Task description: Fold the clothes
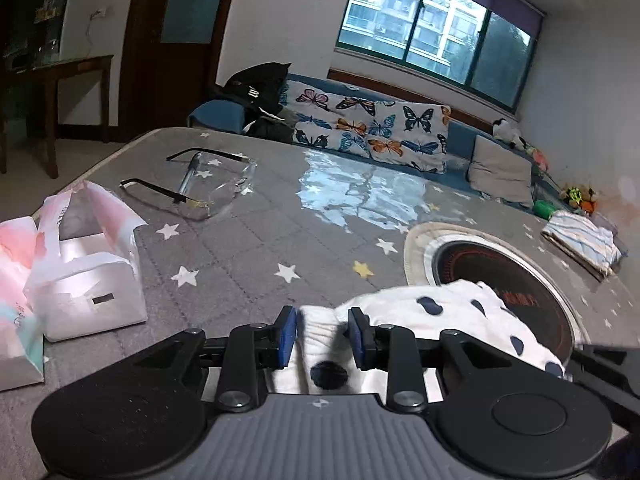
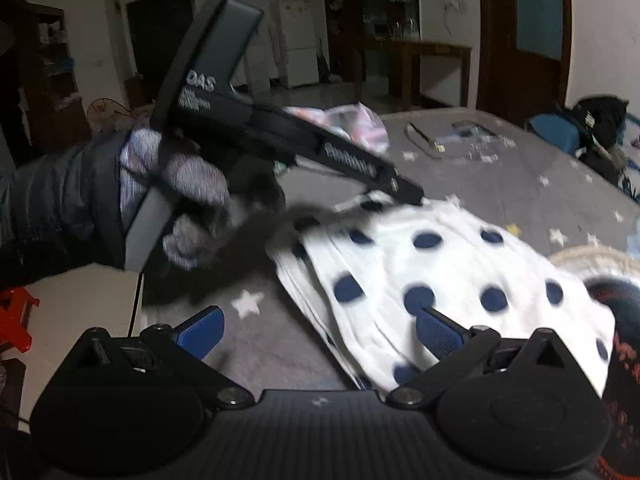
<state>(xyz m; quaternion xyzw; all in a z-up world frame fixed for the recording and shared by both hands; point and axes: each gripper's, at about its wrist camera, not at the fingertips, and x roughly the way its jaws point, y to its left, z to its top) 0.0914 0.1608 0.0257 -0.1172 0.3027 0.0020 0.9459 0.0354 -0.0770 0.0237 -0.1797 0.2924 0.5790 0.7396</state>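
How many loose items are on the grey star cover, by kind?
Polka-dot garment: 1
Folded striped cloth: 1
Glasses: 1
Pen: 1
Tissue packs: 2
Total: 6

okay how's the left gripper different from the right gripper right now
The left gripper has its jaws pinched on the polka-dot cloth; the right gripper is spread wide, holding nothing. The left grips the cloth's edge; the right hovers over it. Both have blue pads.
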